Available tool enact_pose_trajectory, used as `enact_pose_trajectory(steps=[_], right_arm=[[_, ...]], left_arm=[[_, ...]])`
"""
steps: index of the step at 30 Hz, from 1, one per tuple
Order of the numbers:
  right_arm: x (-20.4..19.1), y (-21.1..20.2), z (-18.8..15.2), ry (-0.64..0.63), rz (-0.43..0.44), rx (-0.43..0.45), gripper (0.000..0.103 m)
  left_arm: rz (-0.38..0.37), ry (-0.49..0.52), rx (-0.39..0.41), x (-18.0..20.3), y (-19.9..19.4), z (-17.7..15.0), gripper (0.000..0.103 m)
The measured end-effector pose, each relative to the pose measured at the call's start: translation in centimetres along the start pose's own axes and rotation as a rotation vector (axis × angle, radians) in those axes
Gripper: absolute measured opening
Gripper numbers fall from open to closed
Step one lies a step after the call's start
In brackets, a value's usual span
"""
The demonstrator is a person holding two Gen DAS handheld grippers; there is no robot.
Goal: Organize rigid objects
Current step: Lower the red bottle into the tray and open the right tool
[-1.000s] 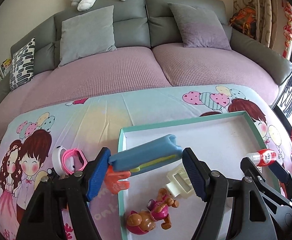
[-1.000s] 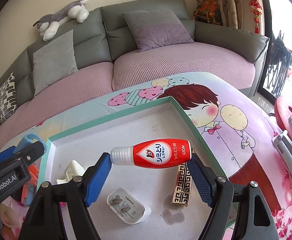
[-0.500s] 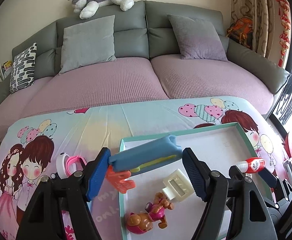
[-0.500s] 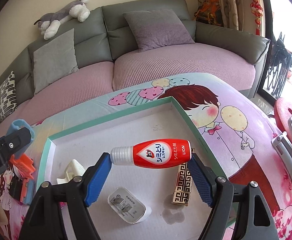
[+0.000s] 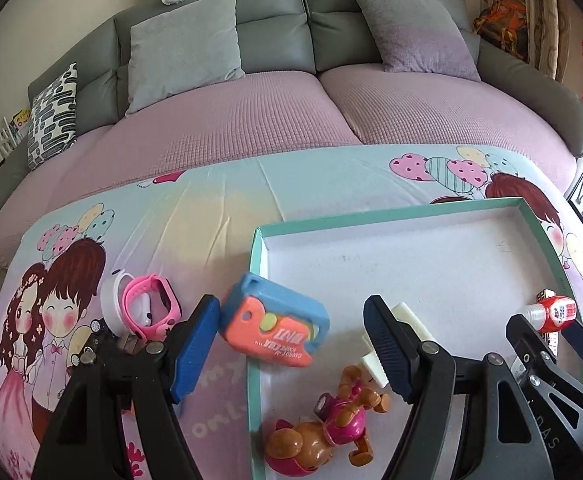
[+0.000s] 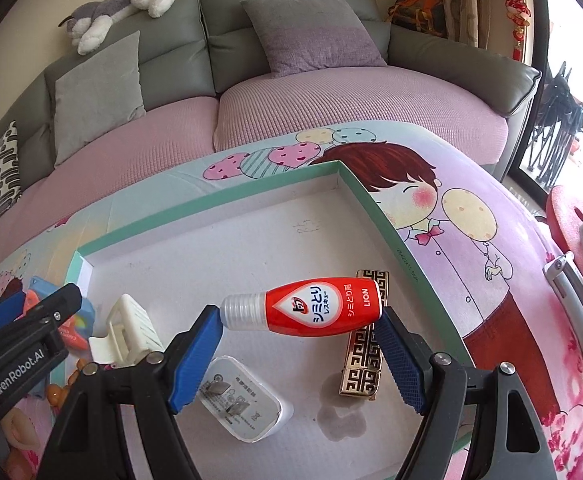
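Observation:
A blue case with an orange insert (image 5: 271,328) lies tilted over the left rim of the teal tray (image 5: 391,218). It leans against the left pad of my left gripper (image 5: 291,320), and a gap separates it from the right pad, so the jaws stand open. My right gripper (image 6: 299,340) is shut on a red bottle with a clear cap (image 6: 315,312), held lengthwise above the tray floor. That bottle (image 5: 555,312) and gripper also show at the right in the left wrist view.
In the tray lie a white clip (image 5: 407,320), a pink toy dog (image 5: 331,420), a white charger (image 6: 243,404) and a gold patterned bar (image 6: 365,360). A pink watch (image 5: 151,304) sits on the cloth left of the tray. A sofa (image 5: 291,120) stands behind.
The blue case, which spanned my left pads before, has turned and dropped onto the tray's left rim. The left gripper has sunk a little. The right gripper and bottle have stayed put.

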State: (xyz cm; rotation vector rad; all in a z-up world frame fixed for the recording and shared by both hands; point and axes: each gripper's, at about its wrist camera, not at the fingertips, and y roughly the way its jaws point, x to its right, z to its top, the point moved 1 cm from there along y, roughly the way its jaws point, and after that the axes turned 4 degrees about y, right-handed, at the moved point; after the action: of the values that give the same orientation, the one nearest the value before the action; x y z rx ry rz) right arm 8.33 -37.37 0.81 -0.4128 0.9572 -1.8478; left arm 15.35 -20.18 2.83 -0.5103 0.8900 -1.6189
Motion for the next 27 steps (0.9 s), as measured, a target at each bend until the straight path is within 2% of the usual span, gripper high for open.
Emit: enact_pose_trajectory(steps=[7,17,18,20,21,23,27], right_arm=[[-0.3,0.0,-0.1,-0.009,-0.006,-0.006,0.081],[-0.9,0.2,-0.3,-0.036,0.014,-0.012,0.082],[-0.9,0.2,-0.3,-0.037,0.014,-0.011,0.084],[-0.9,0.2,-0.3,-0.037,0.017,-0.01,0.099],[-0.9,0.2,-0.3,-0.037,0.02,-0.006,0.103],[-1.0,0.1,-0.3,-0.038,0.023,-0.002,0.103],[-1.1,0.2,-0.3,-0.044,0.023,-0.004,0.103]], left_arm=[[-0.038,-0.007,-0.039,0.4,0.8,-0.3,0.075],[-0.015,-0.008,-0.046,0.3,0.6,-0.4,0.076],[-0.011,-0.011,-0.048,0.2,0.6,-0.4,0.077],[-0.004,-0.016,-0.048,-0.1,0.4,-0.4,0.078],[-0.001,-0.018,-0.048,-0.2,0.3,-0.3,0.087],[0.017,-0.027,-0.043,-0.6,0.1,-0.3,0.09],[0.011,-0.051,-0.036,-1.2,-0.2,-0.3,0.09]])
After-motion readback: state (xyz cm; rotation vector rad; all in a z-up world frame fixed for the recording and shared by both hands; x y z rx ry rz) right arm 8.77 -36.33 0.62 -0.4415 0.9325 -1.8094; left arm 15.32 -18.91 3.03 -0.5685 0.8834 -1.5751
